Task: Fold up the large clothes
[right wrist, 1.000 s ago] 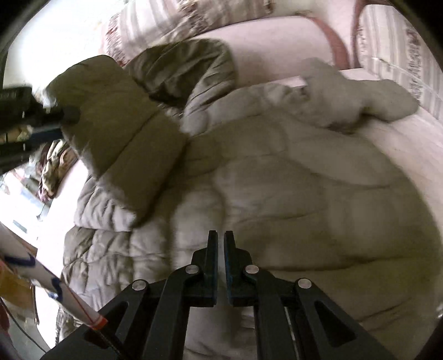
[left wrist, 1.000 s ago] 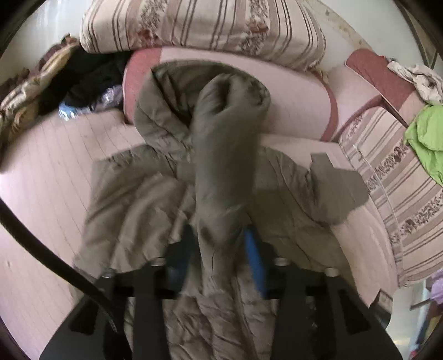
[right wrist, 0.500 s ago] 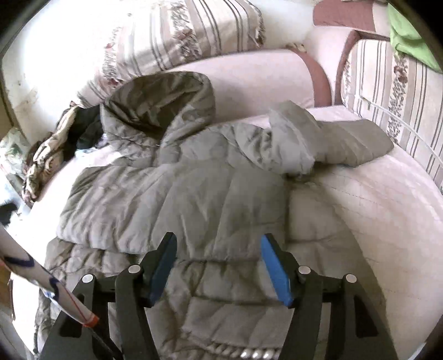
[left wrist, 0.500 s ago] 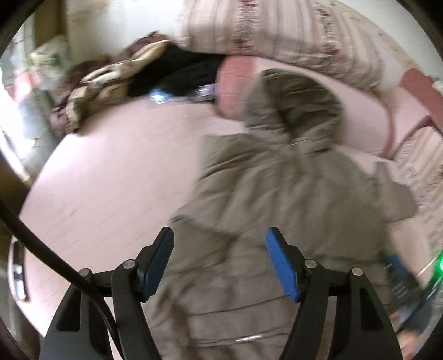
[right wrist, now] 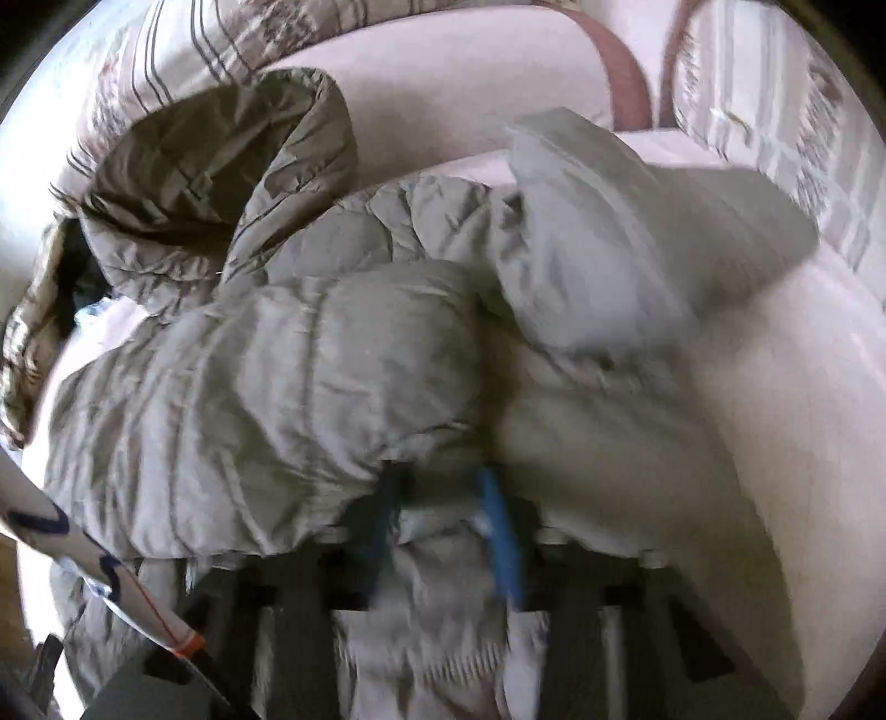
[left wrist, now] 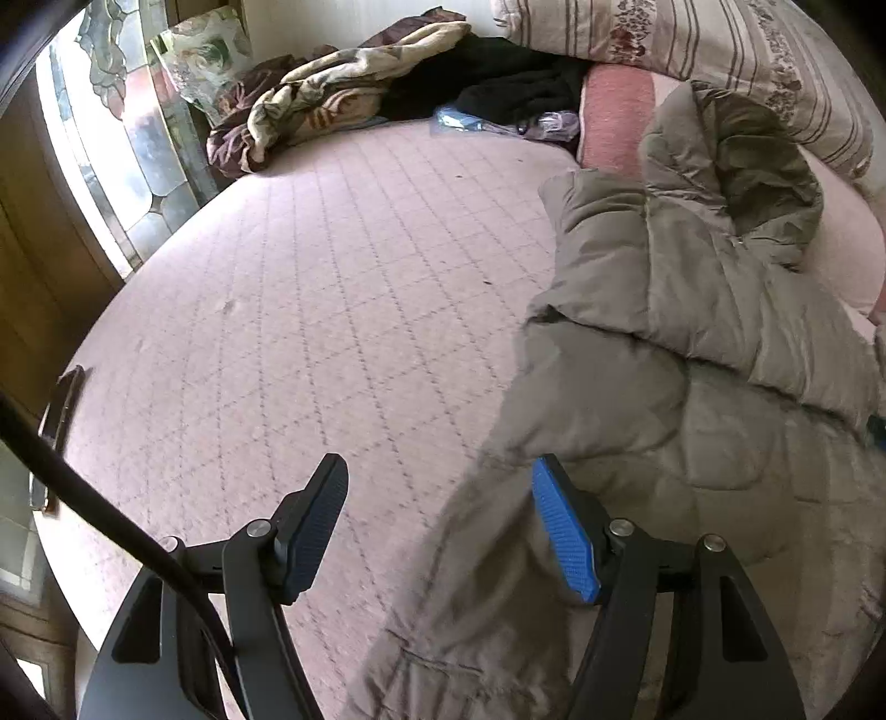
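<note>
I see a pale pink quilted mattress (left wrist: 310,310) filling the left-wrist view; its left half lies bare up to the curved edge beside a stained-glass window (left wrist: 105,144), giving open room on that side. Striped floral cushions (left wrist: 720,50) and a crumpled beige-and-maroon patterned blanket (left wrist: 332,94) bound the far edge.

The grey-olive padded hooded jacket (left wrist: 692,343) lies on the right part of the mattress. Its long axis runs from the near edge to the far cushions, hood (right wrist: 221,166) pointing away from me. One sleeve is folded across the body; the other sleeve (right wrist: 637,221) points right.

My left gripper (left wrist: 440,518) stands wide apart with nothing clamped, its right blue pad over the jacket's left edge. My right gripper (right wrist: 443,515) is closing, with jacket fabric bunched between its jaws; blur hides whether the pads press.
</note>
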